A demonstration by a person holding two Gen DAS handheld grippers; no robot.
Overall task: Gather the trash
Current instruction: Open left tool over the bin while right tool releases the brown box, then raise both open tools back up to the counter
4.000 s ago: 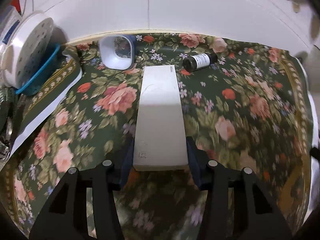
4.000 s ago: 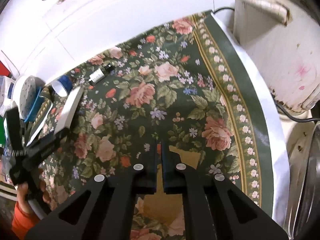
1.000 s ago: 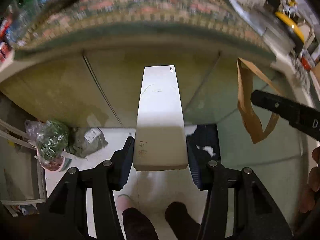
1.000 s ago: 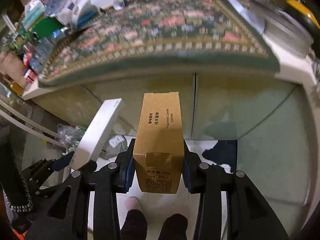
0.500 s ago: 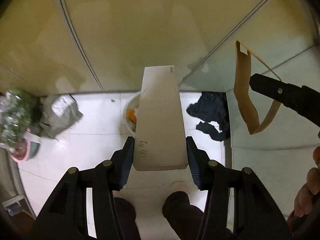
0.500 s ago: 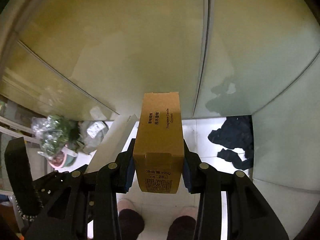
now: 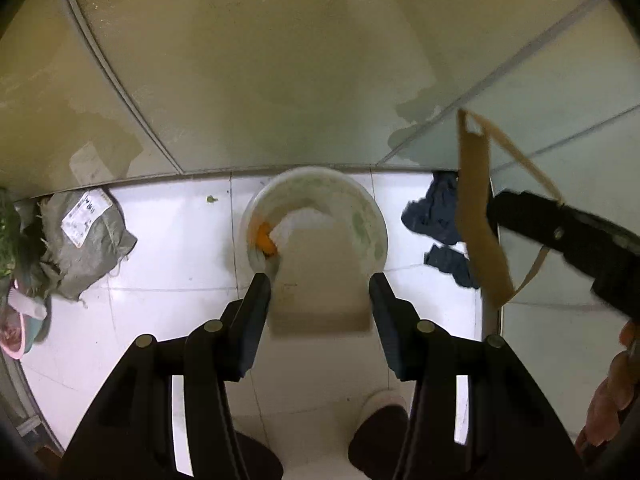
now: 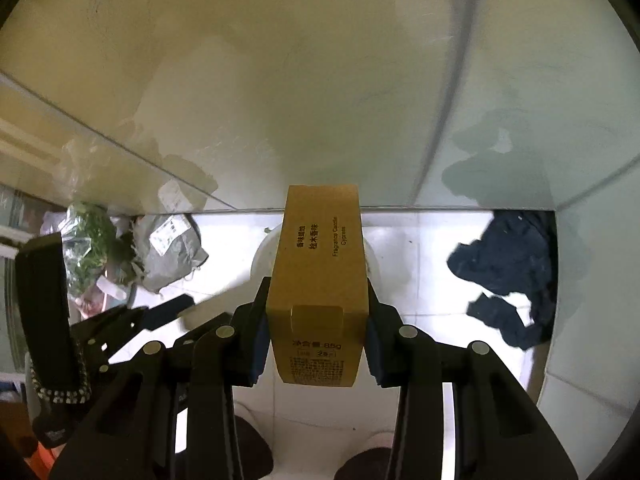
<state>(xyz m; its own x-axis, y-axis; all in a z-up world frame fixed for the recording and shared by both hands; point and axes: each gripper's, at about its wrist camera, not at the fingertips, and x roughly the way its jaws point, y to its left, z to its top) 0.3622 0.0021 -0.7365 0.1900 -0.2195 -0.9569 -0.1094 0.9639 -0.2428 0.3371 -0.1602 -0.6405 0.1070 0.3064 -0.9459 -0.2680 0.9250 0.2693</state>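
My left gripper (image 7: 319, 286) is open above a round white trash bucket (image 7: 366, 216) on the floor. The long white box (image 7: 320, 272) shows blurred between the spread jaws, dropping toward the bucket, which holds some orange waste. My right gripper (image 8: 317, 300) is shut on a brown cardboard candle box (image 8: 320, 276) and holds it over the bucket, whose rim (image 8: 260, 258) shows behind the box. The brown box also shows at the right of the left wrist view (image 7: 478, 216), held in the right gripper.
A grey plastic bag (image 7: 84, 236) and a bag of greens (image 8: 90, 240) lie on the white tiled floor at left. A dark blue cloth (image 8: 508, 272) lies at right. Pale cabinet doors (image 7: 280, 60) stand behind. The person's feet (image 7: 380, 436) are below.
My left gripper's jaws have spread and the white box has slipped out, now blurred over the bucket. Both grippers have come lower over the bucket. The right still grips the brown box.
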